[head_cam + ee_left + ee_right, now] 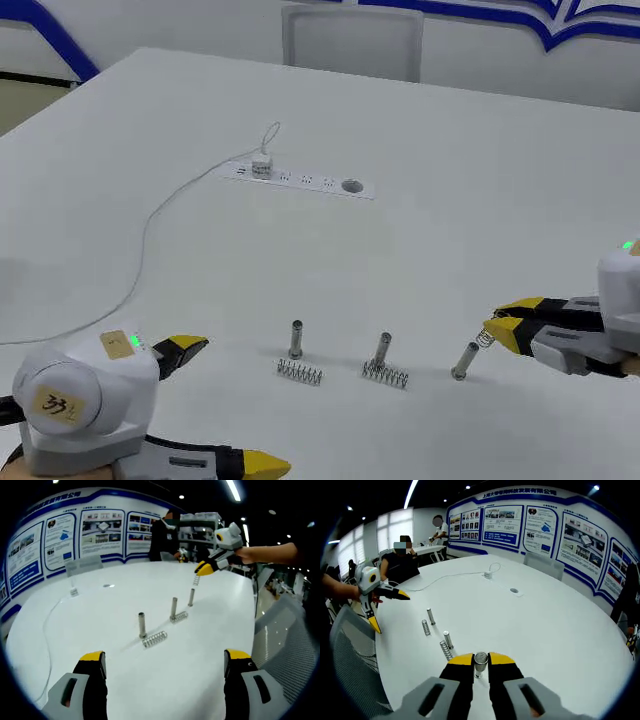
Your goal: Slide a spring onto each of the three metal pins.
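Right gripper: we are holding the right gripper (pixel 480 659) out over the table (pixel 430 240); its jaws are pressing together on the held spring (pixel 480 663), pinching it between the yellow tips.
Held spring: it is hanging just above the top of the right pin (pixel 465 360); we cannot tell whether the two are touching.
Left gripper: we are holding the left gripper (pixel 165 655) low, near our edge of the table; its jaws are standing wide apart, gripping nothing.
Other pins: the left pin (pixel 296 338) and the middle pin (pixel 382 348) are standing upright and bare, in a row with the right pin.
Loose springs: the left spring (pixel 299 373) is lying on its side just in front of the left pin; the middle spring (pixel 385 376) is lying the same way at the foot of the middle pin.
Farther back: a power strip (pixel 300 180) is lying flat; its white cable (pixel 150 225) is trailing off to the left.
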`<act>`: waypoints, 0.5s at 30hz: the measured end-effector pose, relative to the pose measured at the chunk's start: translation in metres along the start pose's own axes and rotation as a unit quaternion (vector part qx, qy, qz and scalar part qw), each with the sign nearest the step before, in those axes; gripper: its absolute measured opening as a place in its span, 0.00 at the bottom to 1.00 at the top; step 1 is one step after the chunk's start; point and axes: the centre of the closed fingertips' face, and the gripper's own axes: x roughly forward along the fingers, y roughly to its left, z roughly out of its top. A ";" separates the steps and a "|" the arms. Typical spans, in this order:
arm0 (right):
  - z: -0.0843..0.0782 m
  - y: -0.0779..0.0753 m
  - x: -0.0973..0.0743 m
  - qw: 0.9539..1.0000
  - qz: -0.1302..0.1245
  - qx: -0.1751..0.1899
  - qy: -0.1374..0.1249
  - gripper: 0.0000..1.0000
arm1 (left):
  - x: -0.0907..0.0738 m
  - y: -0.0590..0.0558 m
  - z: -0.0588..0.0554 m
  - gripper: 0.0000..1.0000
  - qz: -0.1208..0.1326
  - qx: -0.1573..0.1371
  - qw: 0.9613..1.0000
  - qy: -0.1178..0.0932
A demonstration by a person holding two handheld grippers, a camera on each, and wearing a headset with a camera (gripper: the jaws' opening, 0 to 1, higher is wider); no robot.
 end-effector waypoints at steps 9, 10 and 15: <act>-0.005 0.000 0.012 1.000 0.006 -0.003 0.012 0.11 | 0.001 0.002 0.000 1.00 0.002 -0.004 1.000 0.001; -0.006 0.000 0.013 1.000 0.007 -0.003 0.013 0.11 | 0.001 0.002 0.000 1.00 0.002 -0.005 1.000 0.002; -0.009 -0.002 0.017 1.000 0.006 0.001 0.016 0.11 | 0.003 0.000 0.000 1.00 0.001 -0.007 1.000 0.003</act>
